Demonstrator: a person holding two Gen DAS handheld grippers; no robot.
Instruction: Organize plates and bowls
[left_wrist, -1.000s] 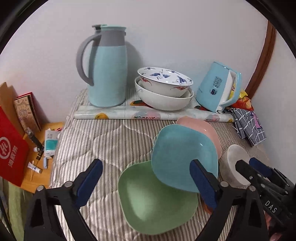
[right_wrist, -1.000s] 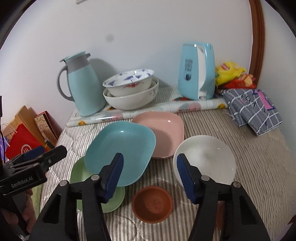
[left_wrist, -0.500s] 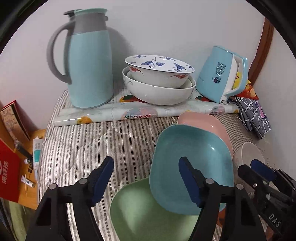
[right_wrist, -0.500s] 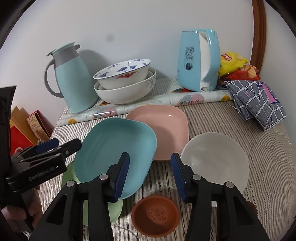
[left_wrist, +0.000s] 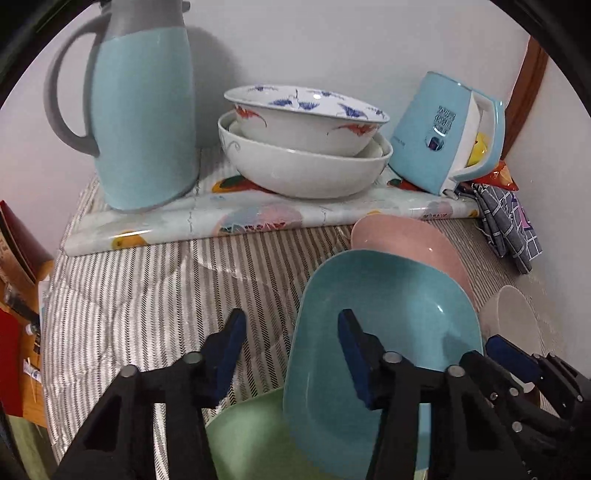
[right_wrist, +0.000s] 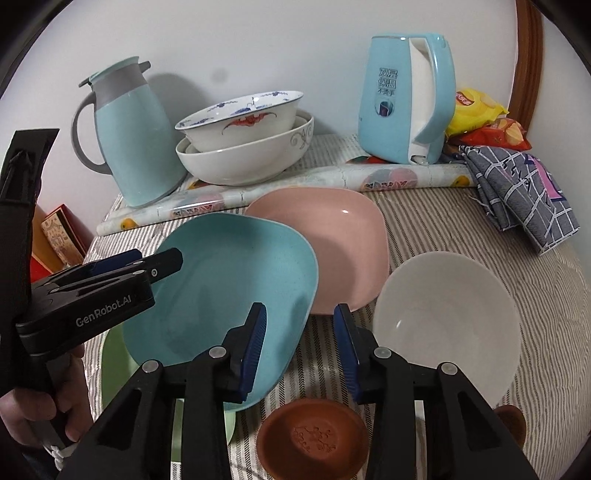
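Carefully seat the teal plate (left_wrist: 384, 332) rim deep between both narrowing, still-empty left gripper (left_wrist: 291, 354) and right gripper (right_wrist: 299, 343) fingers, closing fully before lifting it clear of the green plate (left_wrist: 247, 435).

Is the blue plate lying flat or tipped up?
Tipped: the blue plate leans over the green plate, its far-right rim overlapping the pink plate.
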